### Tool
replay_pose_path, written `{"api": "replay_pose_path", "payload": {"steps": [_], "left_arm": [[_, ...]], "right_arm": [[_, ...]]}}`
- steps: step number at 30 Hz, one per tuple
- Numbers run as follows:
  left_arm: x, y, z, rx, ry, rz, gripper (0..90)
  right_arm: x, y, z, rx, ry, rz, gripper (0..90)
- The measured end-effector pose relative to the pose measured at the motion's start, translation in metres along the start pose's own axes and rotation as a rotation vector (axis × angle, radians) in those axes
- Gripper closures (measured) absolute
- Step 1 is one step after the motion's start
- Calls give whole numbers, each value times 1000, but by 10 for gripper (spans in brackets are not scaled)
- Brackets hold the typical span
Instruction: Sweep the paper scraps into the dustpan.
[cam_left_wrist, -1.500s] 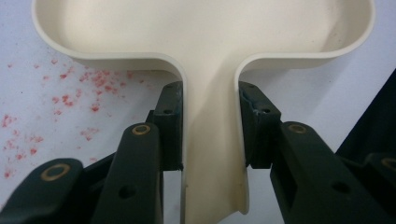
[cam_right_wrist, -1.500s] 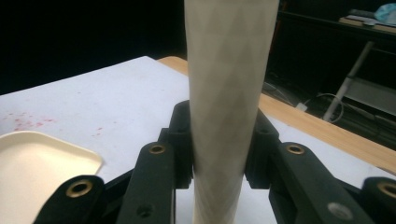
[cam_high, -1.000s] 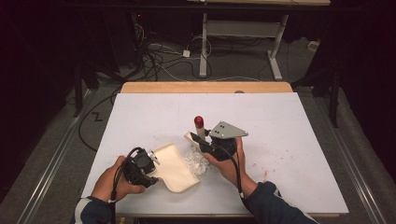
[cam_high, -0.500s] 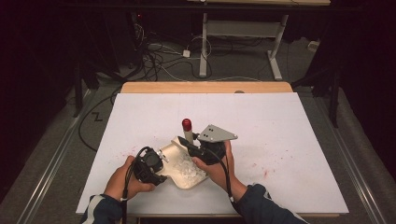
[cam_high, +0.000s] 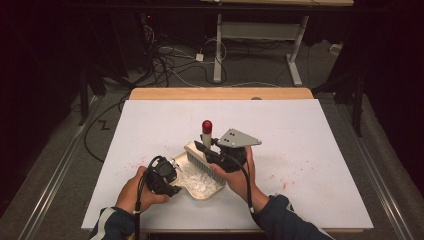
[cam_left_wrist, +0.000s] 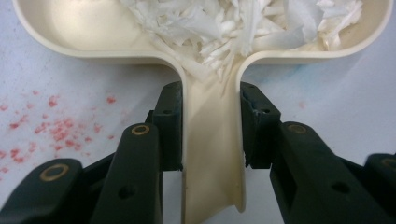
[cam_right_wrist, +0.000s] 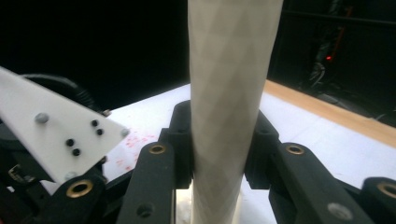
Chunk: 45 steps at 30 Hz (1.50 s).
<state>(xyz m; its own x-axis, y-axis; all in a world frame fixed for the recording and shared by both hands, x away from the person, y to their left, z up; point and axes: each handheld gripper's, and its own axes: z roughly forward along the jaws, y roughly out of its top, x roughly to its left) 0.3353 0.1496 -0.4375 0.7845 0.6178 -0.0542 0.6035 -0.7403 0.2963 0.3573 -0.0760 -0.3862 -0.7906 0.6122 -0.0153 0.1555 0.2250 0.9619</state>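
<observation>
A cream dustpan (cam_high: 216, 190) lies on the white table near its front edge, with white paper shreds (cam_high: 192, 181) piled inside. My left gripper (cam_high: 169, 176) is shut on the pan's handle (cam_left_wrist: 212, 154), and the shreds (cam_left_wrist: 233, 23) spill toward the handle's root. My right gripper (cam_high: 212, 152) is shut on the pale handle (cam_right_wrist: 229, 93) of a brush. That handle stands nearly upright and ends in a red tip (cam_high: 206, 125). The brush's head (cam_high: 199, 159) rests at the pan's far rim.
Red specks stain the tabletop (cam_high: 310, 135) to the right of the hands (cam_high: 285, 182) and beside the pan's handle (cam_left_wrist: 42, 126). A wooden strip (cam_high: 220, 93) runs along the table's far edge. Cables and a desk frame lie on the dark floor beyond.
The brush has swept left toward the pan, and the shreds that lay at the pan's mouth are now inside it. The pan has shifted slightly right to meet the brush.
</observation>
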Motion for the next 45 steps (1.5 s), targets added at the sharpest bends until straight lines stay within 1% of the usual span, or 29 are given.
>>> {"api": "replay_pose_path", "payload": {"steps": [1,4,5,8,9,11,14,16,17,19,21,23,28,30,32,36,40,41,43,45], "left_arm": [[0,0,0,-3,1,-3,631],[2,0,0,1,-1,2,631],[2,0,1,2,-3,0,630],[3,1,3,9,2,-6,631],[4,1,3,12,4,-5,631],[4,0,2,13,9,-5,631],[5,-3,-1,22,5,-3,631],[6,-6,-2,26,3,-6,631],[7,-6,-2,29,2,-6,631],[8,-6,-2,30,1,-9,631],[9,-3,-2,28,8,-14,631],[10,1,0,41,11,-9,632],[12,6,2,45,17,-5,631],[13,7,2,42,16,-9,631],[13,9,2,47,20,-8,631],[14,10,3,44,19,-10,631],[15,10,4,48,22,-6,631],[15,11,4,44,23,-12,631],[17,11,5,42,19,-9,631],[18,10,4,42,17,-8,631]], "right_arm": [[-2,2,-3,-3,-12,-7,705],[-13,7,-11,-24,-29,5,705],[-15,8,-13,-23,-38,13,705],[-25,9,-19,-24,-72,0,705],[-28,9,-20,-20,-84,7,705],[-36,8,-23,-15,-103,2,705],[-45,5,-26,5,-146,-7,705],[-51,0,-27,17,-166,-11,704],[-54,-3,-27,29,-178,-3,704],[-56,-8,-25,46,-192,-3,705],[-54,-12,-22,67,-202,-26,704],[-49,-13,-20,79,-189,-41,705],[-34,-14,-17,83,-155,-57,703],[-27,-14,-17,89,-142,-78,704],[-22,-13,-17,84,-97,-61,704],[-10,-13,-16,82,-34,-56,702],[-3,-13,-16,68,39,-39,703],[-2,-12,-17,63,54,-31,704],[0,-8,-18,51,86,-29,704],[3,-5,-20,44,98,-46,704]]}}
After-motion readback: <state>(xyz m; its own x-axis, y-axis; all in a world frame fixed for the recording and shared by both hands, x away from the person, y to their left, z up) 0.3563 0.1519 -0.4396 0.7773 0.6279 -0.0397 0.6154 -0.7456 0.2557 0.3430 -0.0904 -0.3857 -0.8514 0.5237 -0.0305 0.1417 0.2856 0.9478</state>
